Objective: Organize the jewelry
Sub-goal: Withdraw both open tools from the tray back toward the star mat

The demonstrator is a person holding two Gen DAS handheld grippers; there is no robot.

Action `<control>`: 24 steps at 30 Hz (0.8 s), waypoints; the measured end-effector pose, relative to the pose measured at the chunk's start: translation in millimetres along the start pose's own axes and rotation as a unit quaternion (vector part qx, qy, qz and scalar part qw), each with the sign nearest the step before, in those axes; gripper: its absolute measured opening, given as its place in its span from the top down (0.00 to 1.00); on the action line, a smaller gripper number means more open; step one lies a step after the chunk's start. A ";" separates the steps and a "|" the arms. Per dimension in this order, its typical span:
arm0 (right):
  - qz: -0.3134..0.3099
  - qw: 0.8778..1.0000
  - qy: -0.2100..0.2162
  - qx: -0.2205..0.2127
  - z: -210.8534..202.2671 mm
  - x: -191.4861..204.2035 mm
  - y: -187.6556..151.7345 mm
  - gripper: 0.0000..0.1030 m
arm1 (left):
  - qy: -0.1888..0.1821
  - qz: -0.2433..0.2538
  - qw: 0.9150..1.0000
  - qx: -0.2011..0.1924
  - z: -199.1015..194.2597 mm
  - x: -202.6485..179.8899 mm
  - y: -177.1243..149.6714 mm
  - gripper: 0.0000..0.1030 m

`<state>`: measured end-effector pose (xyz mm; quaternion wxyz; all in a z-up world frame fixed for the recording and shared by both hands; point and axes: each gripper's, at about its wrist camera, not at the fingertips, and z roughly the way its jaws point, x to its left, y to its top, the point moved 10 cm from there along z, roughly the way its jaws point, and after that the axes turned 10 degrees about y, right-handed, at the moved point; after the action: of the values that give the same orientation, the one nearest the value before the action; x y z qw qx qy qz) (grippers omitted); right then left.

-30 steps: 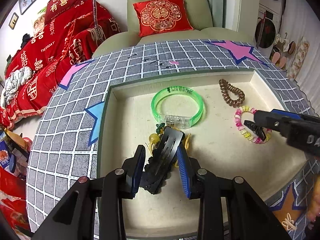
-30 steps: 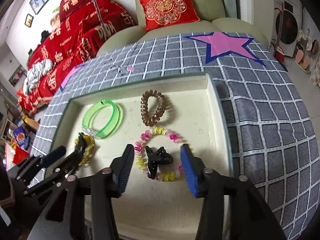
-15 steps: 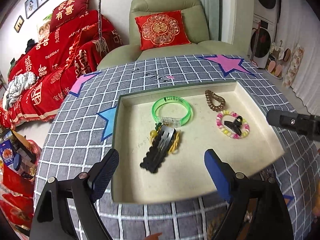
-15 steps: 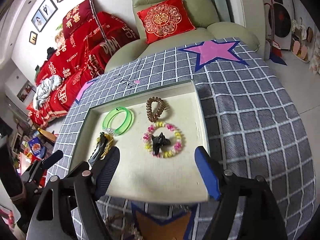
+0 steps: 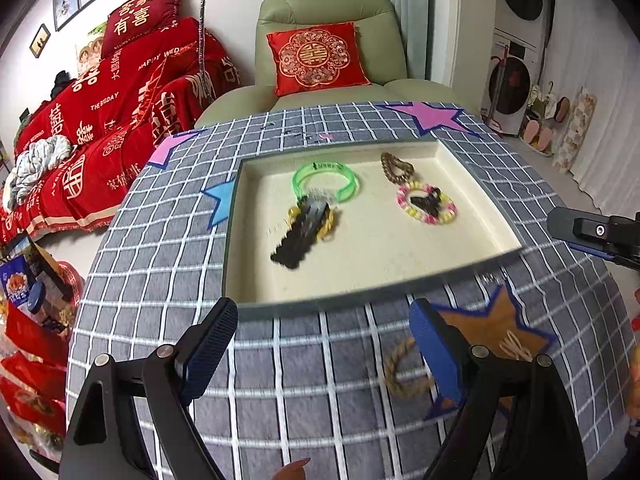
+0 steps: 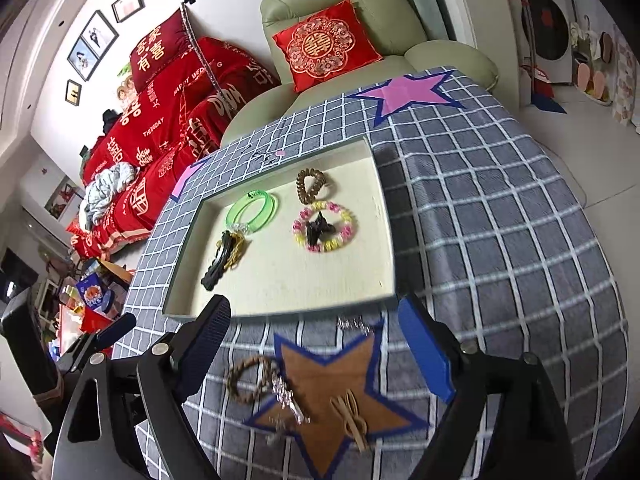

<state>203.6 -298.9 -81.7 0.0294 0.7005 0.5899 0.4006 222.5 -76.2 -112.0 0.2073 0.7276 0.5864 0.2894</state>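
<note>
A cream tray (image 5: 472, 268) (image 6: 384, 240) on the checked cloth holds a green bangle (image 5: 325, 181) (image 6: 253, 214), a brown coil tie (image 5: 396, 167) (image 6: 309, 185), a pink-yellow bead bracelet (image 5: 426, 204) (image 6: 325, 227) with a small black claw clip inside, and a long black hair clip (image 5: 301, 233) (image 6: 219, 261) on a yellow band. In front of the tray on the brown star lie a brown rope bracelet (image 5: 400, 368) (image 6: 249, 378), a silver piece (image 6: 286, 396) and a tan clip (image 6: 352, 414). My left gripper (image 5: 324, 344) and right gripper (image 6: 312, 348) are open and empty, above the cloth before the tray.
A green armchair (image 5: 332, 48) with a red cushion stands behind the table. A red-covered sofa (image 5: 104, 120) is at the left. Bags and boxes (image 5: 28, 300) crowd the floor at the left. A washing machine (image 5: 516, 80) is at the right.
Both grippers opened and pulled back out of the tray. The long black hair clip and the small claw clip were let go and now lie in the tray.
</note>
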 end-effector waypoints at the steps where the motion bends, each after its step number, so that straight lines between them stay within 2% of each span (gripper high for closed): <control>1: 0.002 1.000 -0.003 -0.001 -4.0 -1.1 -4.1 0.15 | -0.001 0.000 1.000 0.001 -1.9 -0.8 -2.5 0.09; 10: -0.003 1.000 -0.016 -0.015 -30.8 -3.8 -34.6 0.14 | 0.001 0.014 1.000 0.002 -16.7 -7.0 -28.2 0.09; 12: -0.005 1.000 -0.019 -0.012 -33.8 -3.6 -41.5 0.09 | 0.001 0.012 1.000 0.006 -18.0 -6.2 -35.3 0.09; 13: -0.005 1.000 -0.020 -0.010 -34.7 -3.6 -43.7 0.00 | 0.001 0.011 1.000 0.007 -18.5 -5.5 -38.5 0.09; 16: -0.005 1.000 -0.020 -0.008 -38.7 -3.1 -55.3 0.00 | 0.001 0.009 1.000 0.011 -17.8 -2.8 -49.8 0.09; 24: -0.008 0.998 -0.036 0.041 -38.3 -13.2 -94.1 0.00 | -0.009 0.025 0.999 0.041 -5.0 -4.0 -83.4 0.09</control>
<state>105.5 -298.2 -111.0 0.0246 0.7103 0.6100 0.3504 157.4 -61.4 -162.4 0.1758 0.7527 0.5771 0.2637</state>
